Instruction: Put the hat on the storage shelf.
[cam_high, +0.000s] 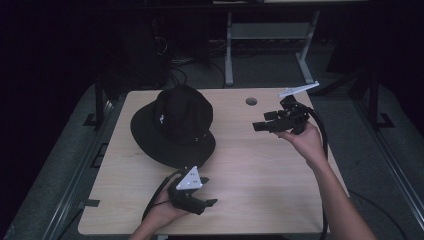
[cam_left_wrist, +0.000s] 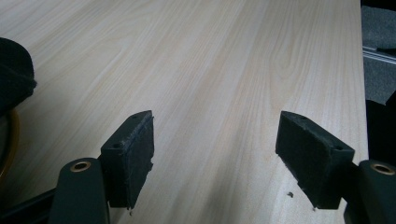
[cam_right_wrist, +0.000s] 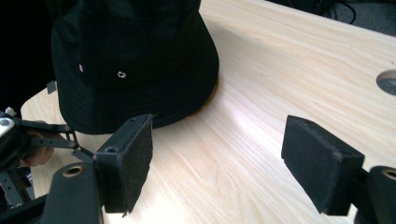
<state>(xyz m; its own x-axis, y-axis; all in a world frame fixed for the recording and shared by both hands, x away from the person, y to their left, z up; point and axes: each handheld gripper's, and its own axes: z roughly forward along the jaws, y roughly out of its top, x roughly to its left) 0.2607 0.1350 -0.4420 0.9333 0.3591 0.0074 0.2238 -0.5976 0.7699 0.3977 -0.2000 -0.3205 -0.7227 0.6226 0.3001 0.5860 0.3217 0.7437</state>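
Note:
A black bucket hat (cam_high: 172, 125) lies crown up on the left half of the light wooden table (cam_high: 260, 180). My left gripper (cam_high: 209, 191) hovers near the front edge, just in front of the hat's brim, with its jaws wide open and nothing between them. It points along bare wood in the left gripper view (cam_left_wrist: 215, 135), where the hat's brim (cam_left_wrist: 14, 74) shows at the left edge. My right gripper (cam_high: 261, 121) is held above the table right of the hat, aimed at it, open and empty. In the right gripper view (cam_right_wrist: 217, 140) the hat (cam_right_wrist: 135, 60) stands a short way beyond the jaws.
A round cable hole (cam_high: 251, 101) sits near the table's far edge, also seen as a hole (cam_right_wrist: 387, 81) at the right. Behind the table stands a white desk frame (cam_high: 230, 55) with cables on a dark floor. The other gripper's linkage (cam_right_wrist: 28, 140) shows left of the hat.

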